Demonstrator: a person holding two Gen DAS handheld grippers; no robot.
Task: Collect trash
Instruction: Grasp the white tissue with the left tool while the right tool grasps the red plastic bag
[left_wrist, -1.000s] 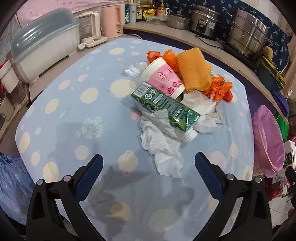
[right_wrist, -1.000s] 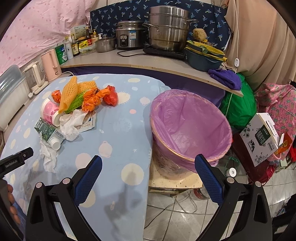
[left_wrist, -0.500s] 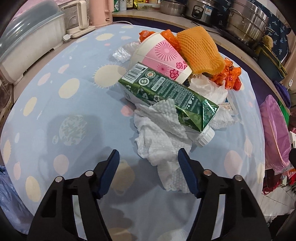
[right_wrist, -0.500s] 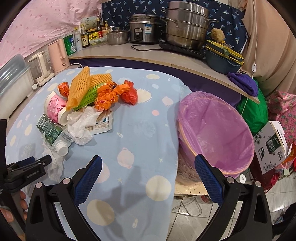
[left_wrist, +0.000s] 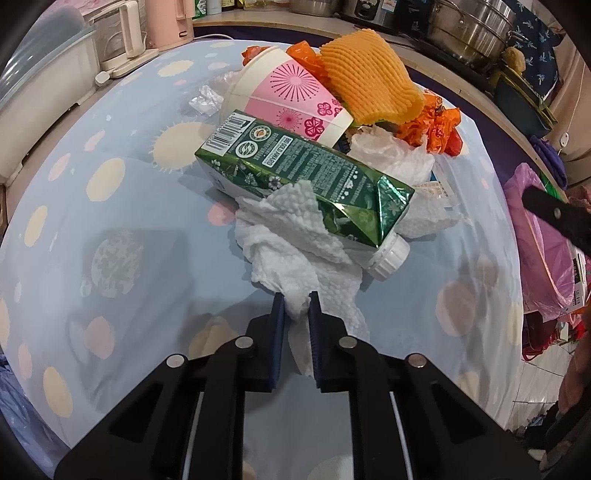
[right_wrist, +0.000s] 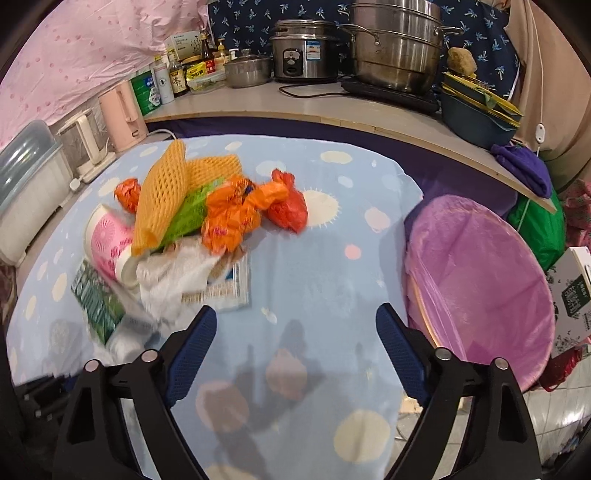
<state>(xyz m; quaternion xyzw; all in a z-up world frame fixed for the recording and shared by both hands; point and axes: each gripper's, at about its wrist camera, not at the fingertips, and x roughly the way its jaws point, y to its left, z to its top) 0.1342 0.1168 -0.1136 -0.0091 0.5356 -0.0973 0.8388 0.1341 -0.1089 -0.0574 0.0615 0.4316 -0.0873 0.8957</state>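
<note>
The left hand-held gripper (left_wrist: 296, 301) has just been closing and now pinches the near edge of a crumpled white paper towel (left_wrist: 295, 258), which lies on the tabletop (left_wrist: 129, 258) under a green carton (left_wrist: 306, 181). The right hand-held gripper (right_wrist: 295, 328) has just been narrowing but stands wide apart with nothing between its jaws, over bare cloth. The purple-lined bin (right_wrist: 480, 280) sits at the tabletop's right edge, seemingly just beside it.
</note>
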